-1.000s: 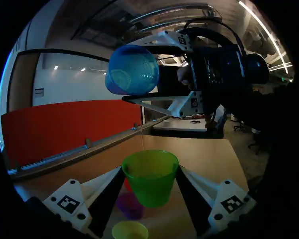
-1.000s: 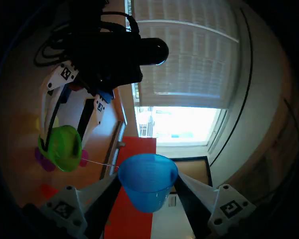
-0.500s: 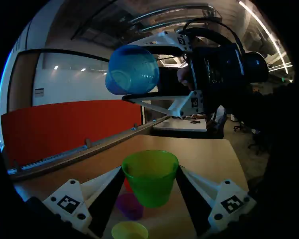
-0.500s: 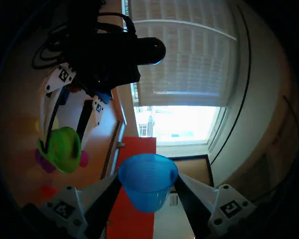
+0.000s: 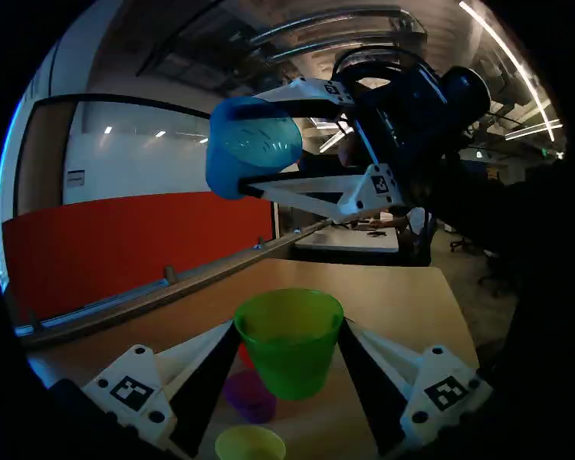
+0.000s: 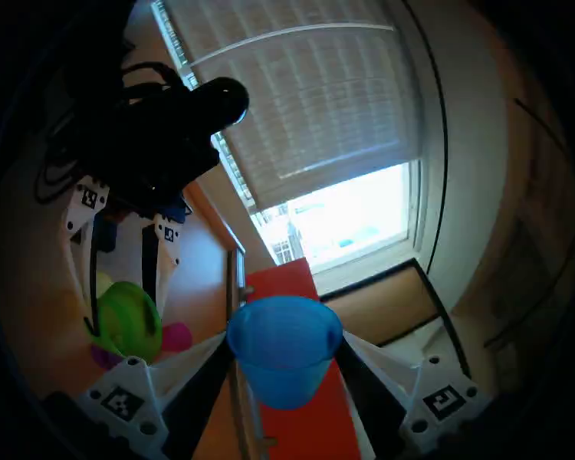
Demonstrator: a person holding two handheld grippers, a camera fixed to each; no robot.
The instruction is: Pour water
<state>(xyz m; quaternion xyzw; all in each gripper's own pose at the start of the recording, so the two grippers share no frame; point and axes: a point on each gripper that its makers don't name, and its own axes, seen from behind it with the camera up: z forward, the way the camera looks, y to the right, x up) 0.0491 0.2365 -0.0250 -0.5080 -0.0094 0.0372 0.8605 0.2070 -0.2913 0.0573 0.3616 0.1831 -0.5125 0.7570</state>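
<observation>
Through the left gripper view, I am looking along my left gripper (image 5: 289, 331), whose jaws are pinching a green cup (image 5: 289, 349) from both sides. The cup is standing upright with its mouth open to the ceiling, and I am holding it in the air over the wooden tabletop (image 5: 395, 299). Beneath it, a purple cup (image 5: 249, 395) and a yellow cup (image 5: 249, 443) are sitting on the wood. High above, and a little left of the green cup's middle, my right gripper (image 5: 255, 142) is reaching in from the right with its jaws clamping a blue cup (image 5: 249, 146). That cup is leaning well off upright, its long axis running closer to level than to vertical. I am seeing no stream between the two cups.

Through the right gripper view, the blue cup (image 6: 285, 353) is sitting between the jaws of my right gripper (image 6: 285, 341), both fingers pressing on its sides. The whole room is appearing slanted, the bright window (image 6: 341, 222) included, which is telling me this hand is rolled over. Off to the left and farther away, my left gripper (image 6: 126, 314) is offering the green cup (image 6: 130, 322), mouth turned toward me.

I am judging that the pour depends on one thing: the blue cup's lip hanging directly over the green cup's mouth. The right hand is the one to do that steering, while the left is holding steady.
</observation>
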